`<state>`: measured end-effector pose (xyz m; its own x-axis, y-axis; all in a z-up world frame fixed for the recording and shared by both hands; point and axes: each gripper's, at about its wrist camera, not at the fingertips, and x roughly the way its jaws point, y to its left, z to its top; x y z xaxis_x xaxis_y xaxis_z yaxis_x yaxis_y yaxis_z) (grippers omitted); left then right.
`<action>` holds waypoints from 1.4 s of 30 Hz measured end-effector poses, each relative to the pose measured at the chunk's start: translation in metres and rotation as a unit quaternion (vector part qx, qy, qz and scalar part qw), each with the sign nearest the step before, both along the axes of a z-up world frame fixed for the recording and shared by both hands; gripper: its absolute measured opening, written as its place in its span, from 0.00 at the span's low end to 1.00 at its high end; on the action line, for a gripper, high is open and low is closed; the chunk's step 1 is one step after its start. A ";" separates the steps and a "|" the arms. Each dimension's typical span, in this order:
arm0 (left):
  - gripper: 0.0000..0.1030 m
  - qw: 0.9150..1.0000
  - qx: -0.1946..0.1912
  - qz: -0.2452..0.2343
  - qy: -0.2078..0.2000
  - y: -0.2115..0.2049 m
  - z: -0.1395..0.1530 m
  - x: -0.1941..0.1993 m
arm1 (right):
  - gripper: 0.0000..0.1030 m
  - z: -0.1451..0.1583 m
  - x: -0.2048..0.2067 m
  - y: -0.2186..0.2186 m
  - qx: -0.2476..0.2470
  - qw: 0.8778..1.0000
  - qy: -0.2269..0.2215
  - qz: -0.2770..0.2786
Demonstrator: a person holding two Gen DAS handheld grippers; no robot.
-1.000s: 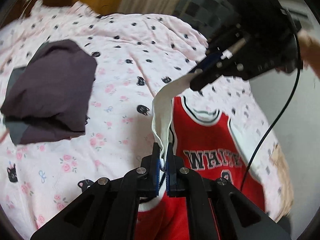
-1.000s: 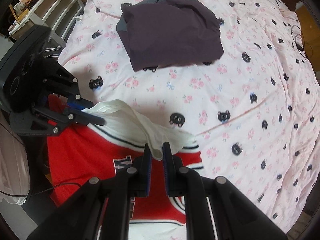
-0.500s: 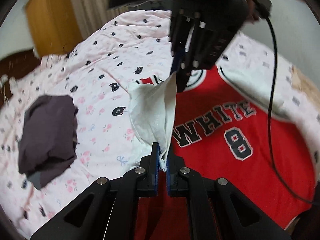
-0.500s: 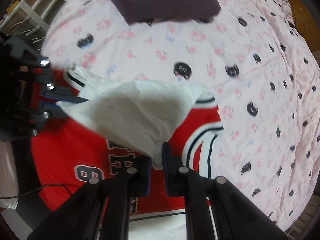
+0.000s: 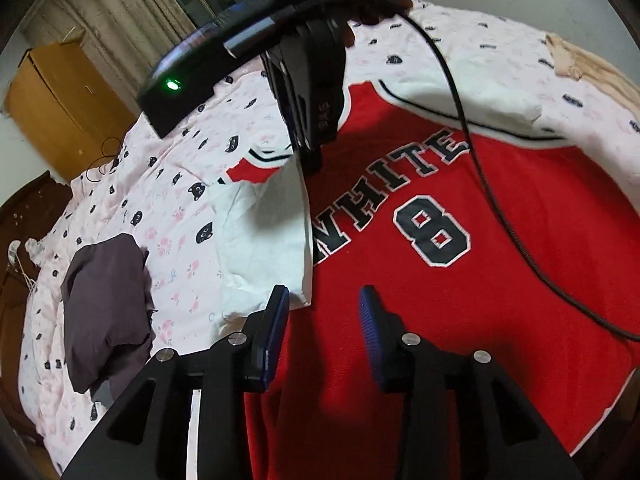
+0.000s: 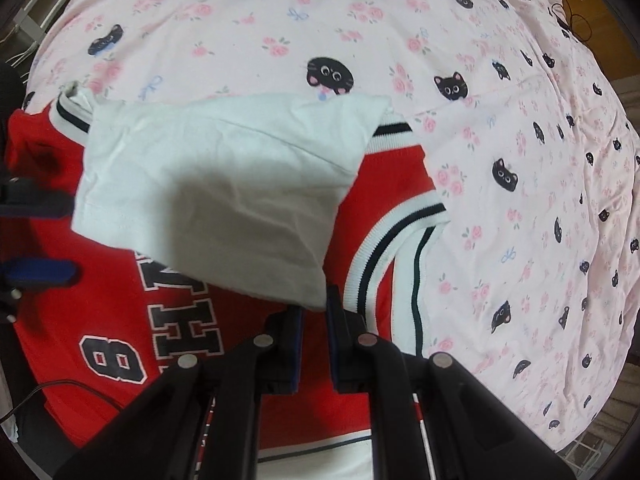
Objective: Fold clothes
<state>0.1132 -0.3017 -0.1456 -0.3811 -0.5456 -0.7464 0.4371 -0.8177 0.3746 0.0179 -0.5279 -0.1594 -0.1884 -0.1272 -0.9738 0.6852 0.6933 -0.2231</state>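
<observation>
Bedspread [image 6: 500,128], pale pink with black cat faces and small roses, fills both fisheye views, its far edges bent and blurred by the lens. A red jersey [image 5: 460,280] with white sleeves lies spread flat on it, near the camera side of the bed. From the left wrist view the chest print reads "WHITE" above the number "8"; from the right wrist view only "HI" and "8" show upside down, the rest hidden under a folded-in white sleeve [image 6: 224,192]. The right gripper [image 6: 314,316] points steeply down with its jaws nearly closed, pinching that sleeve's corner. The left gripper [image 5: 323,312] has its jaws opening above the red cloth, nothing between them, the sleeve edge just beside its left finger. A dark purple folded garment [image 5: 106,304] lies apart on the bedspread, cut off at the top of the right view. A black cable [image 5: 492,200] crosses the jersey.
</observation>
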 end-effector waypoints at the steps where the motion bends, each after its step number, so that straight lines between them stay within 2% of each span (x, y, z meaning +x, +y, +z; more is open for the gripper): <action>1: 0.31 1.000 -0.002 0.006 0.009 -0.002 0.004 0.003 | 0.11 -0.001 -0.001 0.000 0.000 1.000 0.000 -0.001; 3: 0.33 0.999 -0.004 0.033 0.032 -0.013 0.013 0.010 | 0.11 -0.003 -0.004 0.001 0.001 1.000 0.000 -0.004; 4: 0.36 0.998 -0.002 0.053 0.041 -0.020 0.016 0.014 | 0.11 -0.003 -0.005 0.002 0.002 1.000 0.001 -0.005; 5: 0.44 0.996 0.003 0.075 0.042 -0.029 0.016 0.018 | 0.11 -0.004 -0.006 0.002 0.003 1.000 0.001 -0.006; 10: 0.44 0.988 0.049 0.146 0.010 -0.063 -0.004 0.028 | 0.11 0.002 -0.015 0.000 -0.008 1.000 0.013 -0.017; 13: 0.44 0.983 0.083 0.161 -0.007 -0.072 -0.019 0.031 | 0.11 0.020 -0.019 -0.009 -0.040 0.999 0.004 -0.036; 18: 0.44 0.984 0.068 0.162 -0.014 -0.065 -0.020 0.029 | 0.13 0.049 -0.002 -0.033 -0.081 0.993 -0.062 -0.058; 19: 0.44 0.984 0.066 0.162 -0.015 -0.065 -0.021 0.029 | 0.13 0.047 0.006 -0.037 -0.083 0.993 -0.063 -0.054; 22: 0.44 0.984 0.066 0.163 -0.015 -0.066 -0.022 0.029 | 0.27 0.037 0.027 -0.049 -0.084 0.993 -0.065 -0.052; 24: 0.44 0.984 0.069 0.163 -0.013 -0.068 -0.022 0.029 | 0.48 0.031 0.031 -0.051 -0.082 0.992 -0.070 -0.066; 25: 0.44 0.984 0.070 0.163 -0.013 -0.068 -0.022 0.029 | 0.48 0.029 0.030 -0.054 -0.080 0.991 -0.078 -0.077; 31: 0.44 0.984 0.074 0.163 -0.012 -0.067 -0.021 0.030 | 0.48 0.017 0.014 -0.072 -0.050 0.976 -0.138 -0.159; 32: 0.44 0.984 0.075 0.163 -0.012 -0.068 -0.021 0.030 | 0.45 0.014 0.013 -0.073 -0.045 0.976 -0.137 -0.163; 35: 0.48 0.983 0.075 0.165 -0.014 -0.069 -0.022 0.030 | 0.25 0.008 0.008 -0.074 -0.031 0.975 -0.136 -0.174; 37: 0.53 0.983 0.076 0.169 -0.017 -0.070 -0.023 0.030 | 0.23 0.008 0.004 -0.074 -0.037 0.974 -0.132 -0.179; 42: 0.54 0.981 0.087 0.176 -0.013 -0.072 -0.025 0.032 | 0.23 0.004 -0.008 -0.074 -0.049 0.972 -0.112 -0.199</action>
